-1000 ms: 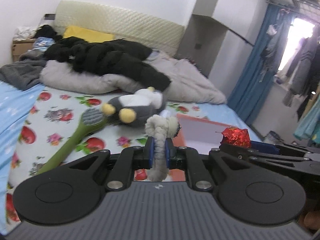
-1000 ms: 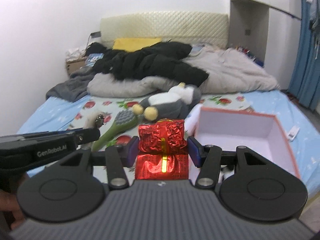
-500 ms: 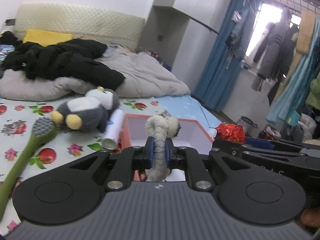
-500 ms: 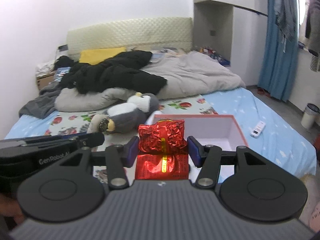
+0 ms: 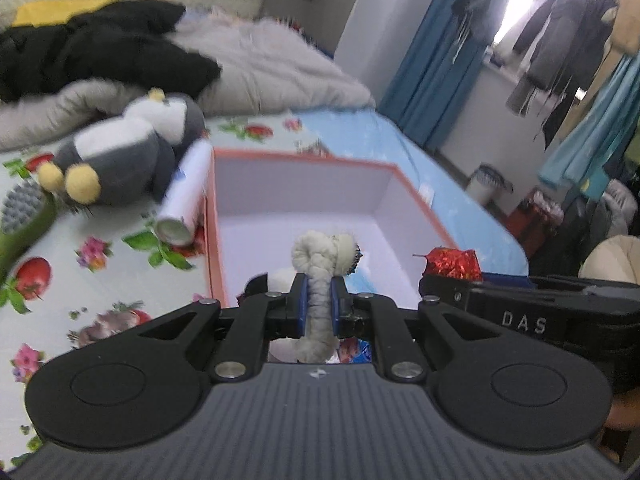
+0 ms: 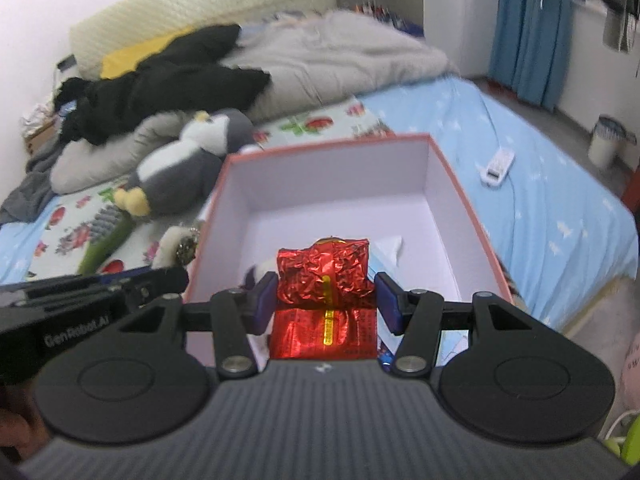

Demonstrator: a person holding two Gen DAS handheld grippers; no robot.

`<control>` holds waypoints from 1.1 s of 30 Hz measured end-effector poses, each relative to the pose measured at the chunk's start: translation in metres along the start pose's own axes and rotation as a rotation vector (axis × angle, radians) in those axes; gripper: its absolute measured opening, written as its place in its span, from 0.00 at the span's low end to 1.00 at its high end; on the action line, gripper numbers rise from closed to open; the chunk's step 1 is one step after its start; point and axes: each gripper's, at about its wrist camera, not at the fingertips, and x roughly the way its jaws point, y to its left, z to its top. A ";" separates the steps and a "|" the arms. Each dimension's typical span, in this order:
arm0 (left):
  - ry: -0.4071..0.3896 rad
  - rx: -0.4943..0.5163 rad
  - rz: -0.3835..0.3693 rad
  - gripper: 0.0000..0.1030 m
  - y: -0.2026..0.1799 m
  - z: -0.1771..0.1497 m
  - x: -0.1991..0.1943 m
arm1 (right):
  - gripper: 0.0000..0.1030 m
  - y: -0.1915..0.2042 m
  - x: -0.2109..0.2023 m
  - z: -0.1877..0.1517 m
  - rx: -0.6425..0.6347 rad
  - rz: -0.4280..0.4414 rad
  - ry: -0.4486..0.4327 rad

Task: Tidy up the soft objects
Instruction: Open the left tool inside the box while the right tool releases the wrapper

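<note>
My left gripper (image 5: pixel 319 304) is shut on a white braided rope toy (image 5: pixel 320 264) and holds it over the near end of an open box (image 5: pixel 416 200) with a red rim and white inside. My right gripper (image 6: pixel 326 300) is shut on a crinkled red foil packet (image 6: pixel 325 280) over the same box (image 6: pixel 452 176). The red packet also shows in the left wrist view (image 5: pixel 452 262). A few small items lie at the box's near end, partly hidden by the grippers. A grey and white plush penguin (image 5: pixel 120 152) lies left of the box.
A white roll (image 5: pixel 186 196) leans against the box's left wall. A green brush (image 5: pixel 24 216) lies further left on the fruit-print sheet. Black clothes (image 6: pixel 168 84) and a grey duvet (image 6: pixel 340 60) pile at the bed's head. A white remote (image 6: pixel 498 166) lies on the blue sheet.
Both grippers have moved forward and lower, over the open box, each still holding its object. The box now fills the middle of both views.
</note>
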 end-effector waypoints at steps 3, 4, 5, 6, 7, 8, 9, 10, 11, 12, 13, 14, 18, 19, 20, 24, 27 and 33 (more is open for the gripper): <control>0.044 0.015 0.008 0.14 0.001 0.001 0.033 | 0.54 -0.009 0.024 0.000 0.012 -0.001 0.056; 0.057 0.013 0.008 0.14 0.001 0.001 0.042 | 0.54 -0.011 0.032 0.000 0.015 -0.001 0.072; 0.071 0.010 0.004 0.14 0.002 0.001 0.051 | 0.54 -0.014 0.039 0.000 0.017 -0.002 0.086; 0.088 0.009 0.004 0.14 0.003 0.001 0.061 | 0.54 -0.016 0.046 -0.001 0.021 -0.003 0.102; 0.104 0.009 0.007 0.14 0.004 0.000 0.069 | 0.54 -0.018 0.053 -0.002 0.026 -0.002 0.118; 0.121 0.009 0.007 0.14 0.005 -0.001 0.078 | 0.54 -0.020 0.061 -0.003 0.031 0.001 0.135; 0.141 0.003 0.003 0.14 0.007 -0.003 0.087 | 0.54 -0.022 0.068 -0.005 0.036 0.002 0.153; 0.158 -0.003 0.001 0.14 0.009 -0.004 0.094 | 0.54 -0.024 0.074 -0.006 0.040 0.003 0.167; 0.170 -0.006 0.000 0.14 0.010 -0.005 0.100 | 0.54 -0.026 0.080 -0.007 0.043 0.005 0.179; 0.180 -0.003 0.003 0.14 0.011 -0.006 0.105 | 0.54 -0.026 0.085 -0.008 0.044 0.006 0.192; 0.190 -0.002 0.005 0.14 0.012 -0.006 0.111 | 0.54 -0.027 0.089 -0.009 0.045 0.006 0.200; 0.200 -0.003 0.003 0.14 0.013 -0.007 0.116 | 0.54 -0.028 0.093 -0.010 0.045 0.005 0.207; 0.215 0.002 0.015 0.14 0.015 -0.006 0.127 | 0.55 -0.033 0.103 -0.013 0.059 0.017 0.231; 0.217 -0.001 0.017 0.15 0.015 -0.006 0.129 | 0.55 -0.033 0.105 -0.014 0.058 0.019 0.234; 0.225 -0.005 0.019 0.19 0.016 -0.006 0.131 | 0.55 -0.033 0.108 -0.013 0.060 0.023 0.238; 0.227 -0.013 0.015 0.36 0.014 -0.004 0.125 | 0.57 -0.035 0.110 -0.011 0.071 0.036 0.245; 0.199 0.006 0.029 0.42 0.010 0.000 0.115 | 0.58 -0.038 0.105 -0.008 0.081 0.033 0.226; 0.127 0.006 0.028 0.42 0.009 0.018 0.076 | 0.58 -0.041 0.073 0.007 0.085 0.008 0.132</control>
